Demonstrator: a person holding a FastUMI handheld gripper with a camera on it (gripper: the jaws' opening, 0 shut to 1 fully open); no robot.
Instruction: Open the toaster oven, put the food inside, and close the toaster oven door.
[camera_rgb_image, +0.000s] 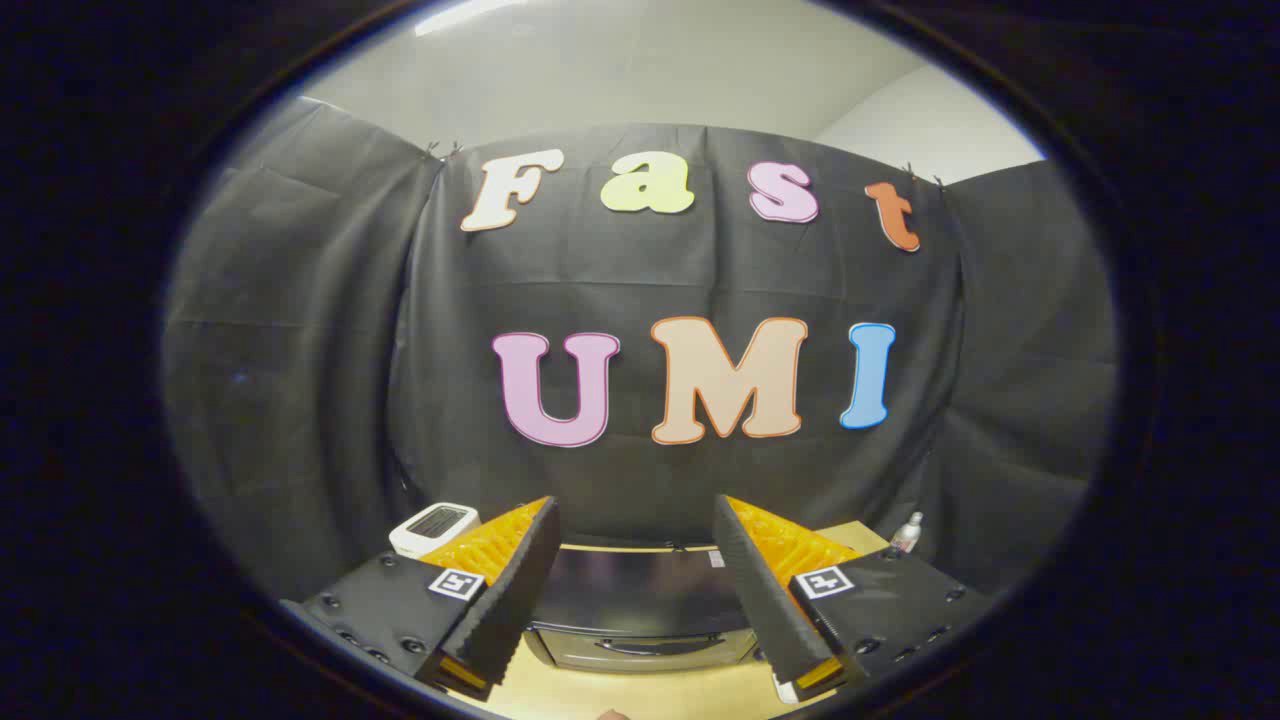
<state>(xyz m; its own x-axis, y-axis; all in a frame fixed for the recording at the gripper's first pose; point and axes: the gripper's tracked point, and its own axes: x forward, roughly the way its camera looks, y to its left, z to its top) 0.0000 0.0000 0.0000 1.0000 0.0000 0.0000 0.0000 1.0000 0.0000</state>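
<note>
Fingers (520, 590) of the hand-held gripper (635, 515) stand spread wide with nothing between them, above a pale wooden tabletop (640, 690). Just ahead, seen through the gap, sits the toaster oven (640, 615), its dark glass door shut and the handle along the door's lower edge facing the fingers. Beyond the oven, a small white device (432, 527) lies off to one side and a small clear bottle (906, 533) stands at the other, near the black cloth wall (300, 400).

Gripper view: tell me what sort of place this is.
Probably a staged recording booth, not a real kitchen: black cloth wall hung behind a light wooden table carrying a toaster oven, door shut, a small white device and a bottle. The gripper is open, empty.
</note>
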